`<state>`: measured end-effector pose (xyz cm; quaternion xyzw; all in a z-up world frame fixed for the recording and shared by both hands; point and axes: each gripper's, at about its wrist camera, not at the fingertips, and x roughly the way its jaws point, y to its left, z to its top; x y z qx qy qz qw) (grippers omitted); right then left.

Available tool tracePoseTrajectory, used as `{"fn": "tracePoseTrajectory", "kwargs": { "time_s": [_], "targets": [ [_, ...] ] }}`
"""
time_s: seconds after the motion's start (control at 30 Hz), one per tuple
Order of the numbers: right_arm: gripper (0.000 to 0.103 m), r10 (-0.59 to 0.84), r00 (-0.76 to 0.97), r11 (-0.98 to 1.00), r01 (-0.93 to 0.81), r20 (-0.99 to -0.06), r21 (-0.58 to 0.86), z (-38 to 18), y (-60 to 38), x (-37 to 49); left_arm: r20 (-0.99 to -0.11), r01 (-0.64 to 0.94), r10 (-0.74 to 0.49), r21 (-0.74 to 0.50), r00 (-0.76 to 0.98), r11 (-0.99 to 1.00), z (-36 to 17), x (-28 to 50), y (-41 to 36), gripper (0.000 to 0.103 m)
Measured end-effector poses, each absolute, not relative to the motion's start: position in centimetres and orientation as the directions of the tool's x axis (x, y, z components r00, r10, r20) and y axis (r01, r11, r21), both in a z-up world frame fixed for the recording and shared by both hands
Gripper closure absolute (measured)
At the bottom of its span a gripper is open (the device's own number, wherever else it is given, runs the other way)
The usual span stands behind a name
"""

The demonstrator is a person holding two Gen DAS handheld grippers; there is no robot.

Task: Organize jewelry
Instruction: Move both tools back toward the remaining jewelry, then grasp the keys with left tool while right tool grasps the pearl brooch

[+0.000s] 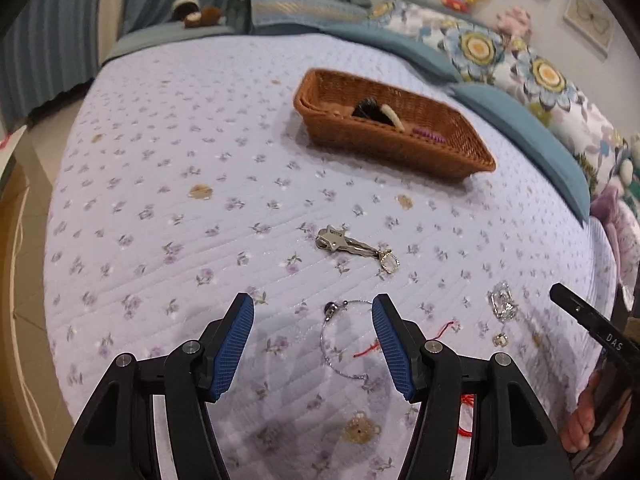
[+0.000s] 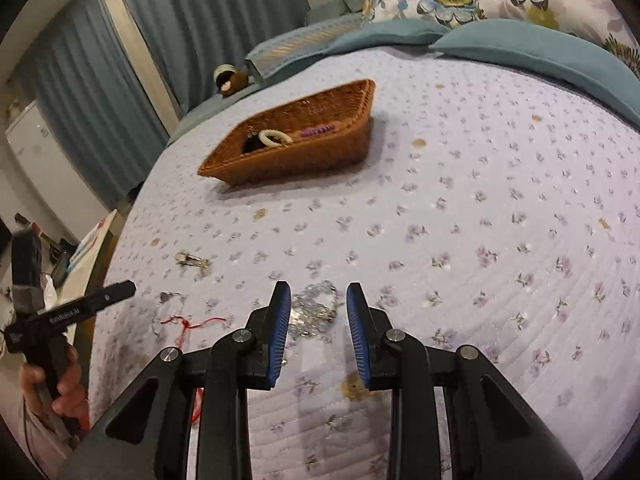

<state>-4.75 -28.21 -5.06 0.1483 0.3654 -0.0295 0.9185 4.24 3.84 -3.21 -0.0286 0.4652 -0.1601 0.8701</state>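
Note:
My left gripper hangs open over the lilac bedspread. A thin silver hoop with a dark bead lies under the gap between its blue pads, untouched. A red thread lies by the right pad. Farther off lie a star-shaped silver clip and a small crystal pendant. A sparkly crystal piece sits at the right. In the right wrist view my right gripper is open, narrower, with that crystal piece lying on the bed between and beyond its tips.
A brown wicker basket stands mid-bed, holding a black item, a white ring and a purple piece. Blue and floral pillows line the far side. A small earring lies at the right. A hand holds the other gripper's handle.

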Motion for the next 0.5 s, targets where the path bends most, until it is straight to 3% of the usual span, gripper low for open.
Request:
{"fn": "tracePoseTrajectory", "kwargs": {
  "time_s": [0.33, 0.5],
  "targets": [
    [0.072, 0.037, 0.671, 0.964, 0.171, -0.74, 0.203, -6.9, -27.6, -3.2, -0.817, 0.353, -0.363, -0.211, 0.447, 0.911, -3.8, 10.6, 2.2, 0.04],
    [0.072, 0.033, 0.658, 0.968, 0.165, -0.752, 0.187, -7.3, -27.3, -2.9, -0.789, 0.415, -0.464, -0.294, 0.403, 0.861, -4.8, 13.8, 1.6, 0.04]
  ]
}}
